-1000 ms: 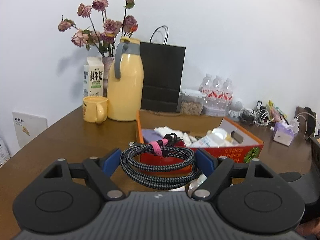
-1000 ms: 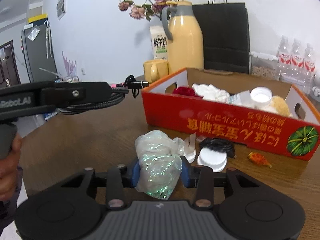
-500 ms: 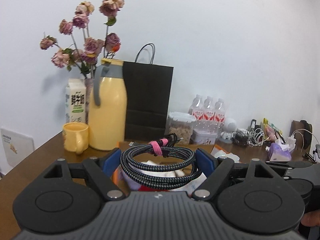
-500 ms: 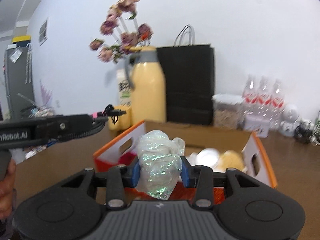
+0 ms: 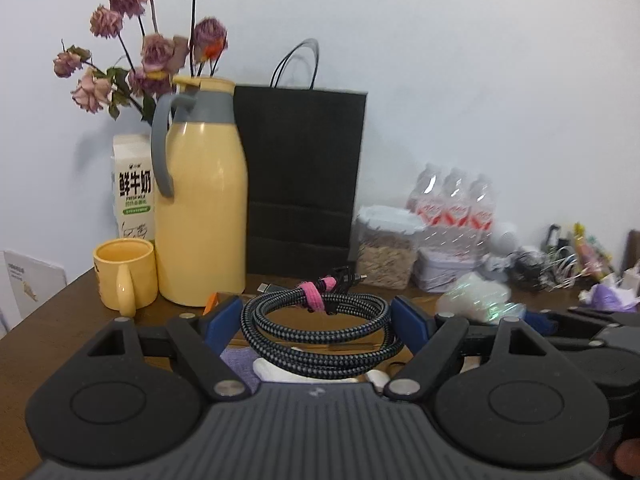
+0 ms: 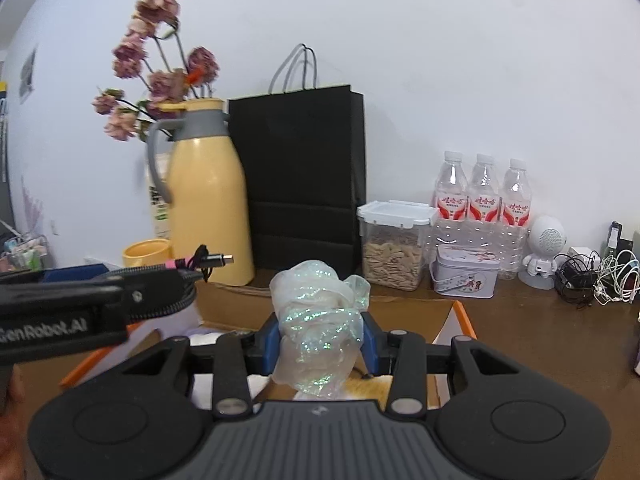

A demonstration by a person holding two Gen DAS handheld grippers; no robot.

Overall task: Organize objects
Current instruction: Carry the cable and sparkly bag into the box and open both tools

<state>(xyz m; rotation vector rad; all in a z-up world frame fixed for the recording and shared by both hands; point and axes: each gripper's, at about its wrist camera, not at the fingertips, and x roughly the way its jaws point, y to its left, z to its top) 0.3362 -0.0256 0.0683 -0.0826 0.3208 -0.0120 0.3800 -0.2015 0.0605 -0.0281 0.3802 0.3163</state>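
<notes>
We see the left tool (image 5: pixel 318 316) pinching a coiled cable (image 5: pixel 320 332) between its blue pads. The cable is braided, black and grey, wound in a flat ring and tied with a pink strap (image 5: pixel 314 294); its metal plug sticks out at the far side. In the right wrist view this same cable (image 6: pixel 176 280) hangs in the air at the left, above the cardboard box (image 6: pixel 460 320).

The right tool (image 6: pixel 318 342) is pressed on a crumpled plastic bag (image 6: pixel 320 328). The bag is clear, with small green and blue glitter, and it rises above the pads. It is also held over the box, which has orange edges and some white things inside.

Behind the box, on the brown tabletop (image 6: pixel 540 340), stand a yellow jug (image 5: pixel 200 216) with a grey handle, a yellow mug (image 5: pixel 126 274) just beside it, a milk carton (image 5: pixel 132 188), dried roses (image 5: pixel 156 52), a black paper bag (image 5: pixel 304 176), a food container (image 6: pixel 394 244) and three water bottles (image 6: pixel 484 196).
</notes>
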